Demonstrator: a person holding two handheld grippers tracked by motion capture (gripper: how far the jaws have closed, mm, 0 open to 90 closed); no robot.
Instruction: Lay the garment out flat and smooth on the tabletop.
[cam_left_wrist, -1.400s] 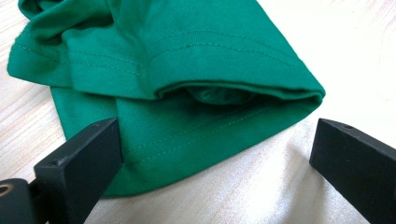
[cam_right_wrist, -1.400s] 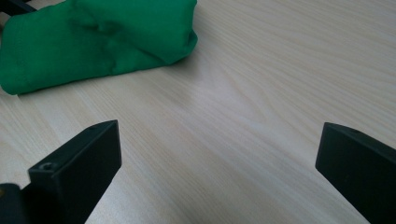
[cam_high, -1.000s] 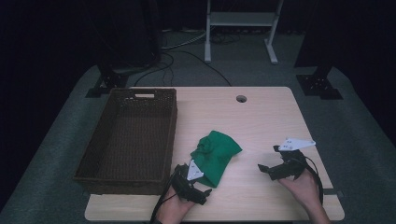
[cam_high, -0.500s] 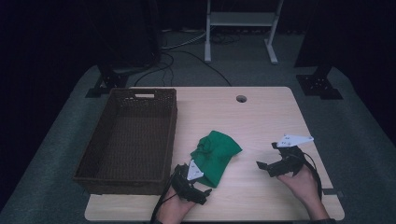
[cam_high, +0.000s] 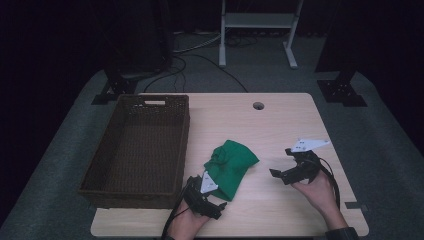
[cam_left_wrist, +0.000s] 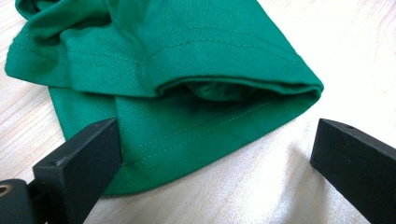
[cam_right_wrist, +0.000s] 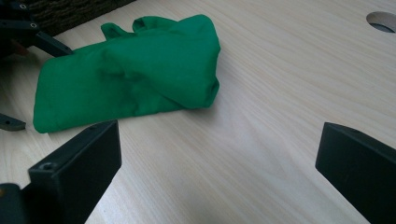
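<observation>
At the table's near edge, at about 7 o'clock from its centre in the high view, the left gripper sits low at the near end of the crumpled green cotton garment. In the left gripper view its two black jaws stand wide apart and hold nothing. The left jaw lies against the garment's stitched hem; whether it presses on the cloth cannot be told. The right jaw is over bare wood, apart from the fabric. The folded hem edge lies between the two jaws, and the rest of the garment is bunched beyond it toward 12 o'clock.

At about 4 o'clock from the table's centre, the right gripper is held in a hand above the light wooden tabletop, well apart from the garment. Its jaws are also spread wide and grip nothing. In the right gripper view the garment lies at 11 o'clock from the jaws, with bare wood between.

The garment rests on the tabletop just near of centre. Just beside it, at 9 o'clock, stands the dark brown woven rectangular basket. Farther off, at 12 o'clock, a round cable hole is near the table's far edge.
</observation>
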